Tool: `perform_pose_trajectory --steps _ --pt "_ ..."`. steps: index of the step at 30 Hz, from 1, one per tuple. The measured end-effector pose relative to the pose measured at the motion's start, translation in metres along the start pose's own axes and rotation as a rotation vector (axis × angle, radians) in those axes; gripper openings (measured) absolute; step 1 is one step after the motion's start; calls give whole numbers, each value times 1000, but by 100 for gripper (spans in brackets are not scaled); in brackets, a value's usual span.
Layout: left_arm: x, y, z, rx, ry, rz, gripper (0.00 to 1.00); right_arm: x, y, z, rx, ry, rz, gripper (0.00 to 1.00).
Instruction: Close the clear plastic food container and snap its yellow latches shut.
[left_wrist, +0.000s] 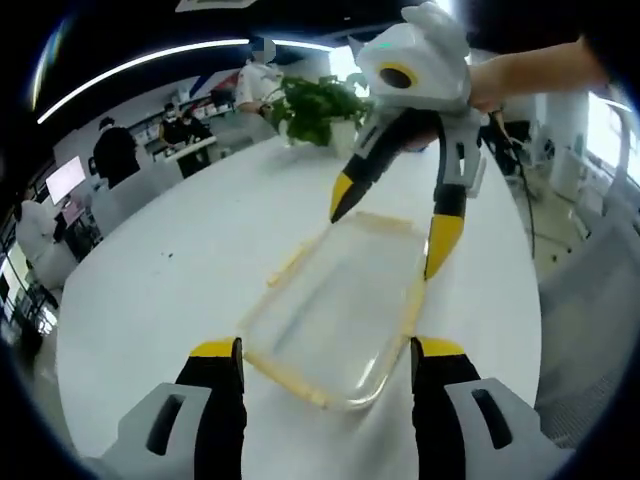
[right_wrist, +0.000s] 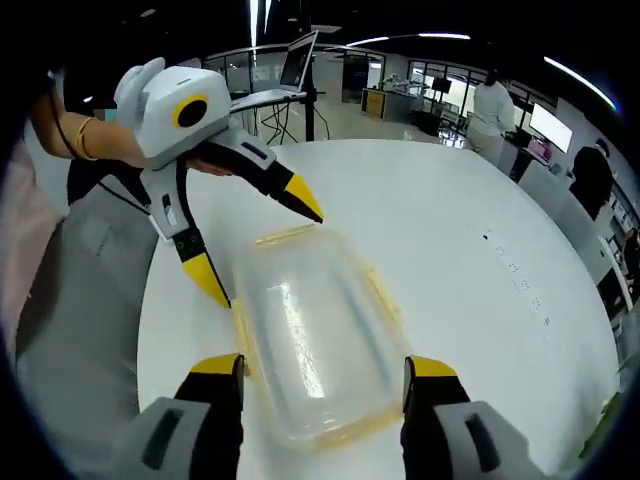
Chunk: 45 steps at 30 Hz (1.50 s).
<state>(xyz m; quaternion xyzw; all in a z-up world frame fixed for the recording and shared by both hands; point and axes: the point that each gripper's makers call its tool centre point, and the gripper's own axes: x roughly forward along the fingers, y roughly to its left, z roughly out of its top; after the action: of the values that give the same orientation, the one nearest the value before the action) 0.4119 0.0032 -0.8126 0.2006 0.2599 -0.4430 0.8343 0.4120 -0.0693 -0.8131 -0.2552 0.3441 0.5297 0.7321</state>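
Note:
A clear plastic container (left_wrist: 335, 305) with yellow latches along its rim lies flat on the white table (left_wrist: 170, 280), its lid resting on top. My left gripper (left_wrist: 327, 352) is open, its jaws standing either side of the container's near end. From above right, my right gripper (left_wrist: 390, 235) hangs open over the far end. In the right gripper view, the same container (right_wrist: 310, 340) lies lengthwise between the open jaws of my right gripper (right_wrist: 322, 368). My left gripper (right_wrist: 260, 250) straddles the opposite end, held by a hand with a bracelet. Whether the latches are snapped is unclear.
A potted green plant (left_wrist: 315, 105) stands at the table's far end, with several people behind it. A grey chair (right_wrist: 90, 300) sits close to the table edge beside the container. A laptop on a stand (right_wrist: 300, 60) is beyond the table (right_wrist: 450, 230).

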Motion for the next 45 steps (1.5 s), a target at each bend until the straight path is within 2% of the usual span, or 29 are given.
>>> perform_pose_trajectory --steps 9,13,16,20,24,26,27,29,30,31,34,45 --pt "3 8 -6 44 34 10 64 6 -3 7 2 -20 -3 63" --pt "5 15 -9 109 60 23 62 9 -5 10 10 -22 -9 62" --pt "7 18 -11 67 58 -5 63 9 -5 12 -5 -17 1 62" --pt "8 24 -9 75 53 -5 63 12 -11 15 3 -26 -14 62" --pt "10 30 -10 92 61 -3 63 16 -15 20 2 -25 -10 61" --pt "12 38 -11 139 81 13 63 17 -17 21 3 -27 -10 61" --pt "14 39 -9 109 75 4 63 18 -20 23 5 -30 -12 61" --pt "15 42 -8 110 75 1 63 20 -26 28 32 -59 -24 56" --pt "16 44 -7 111 73 2 63 19 -32 28 -6 -48 -47 56" --pt "17 46 -7 108 74 4 63 20 -30 27 15 -43 -34 56" --pt "18 49 -6 115 71 -2 63 24 -30 31 -14 -15 -15 55" --pt "26 64 -3 94 62 22 63 34 -44 42 -19 -33 -8 55"
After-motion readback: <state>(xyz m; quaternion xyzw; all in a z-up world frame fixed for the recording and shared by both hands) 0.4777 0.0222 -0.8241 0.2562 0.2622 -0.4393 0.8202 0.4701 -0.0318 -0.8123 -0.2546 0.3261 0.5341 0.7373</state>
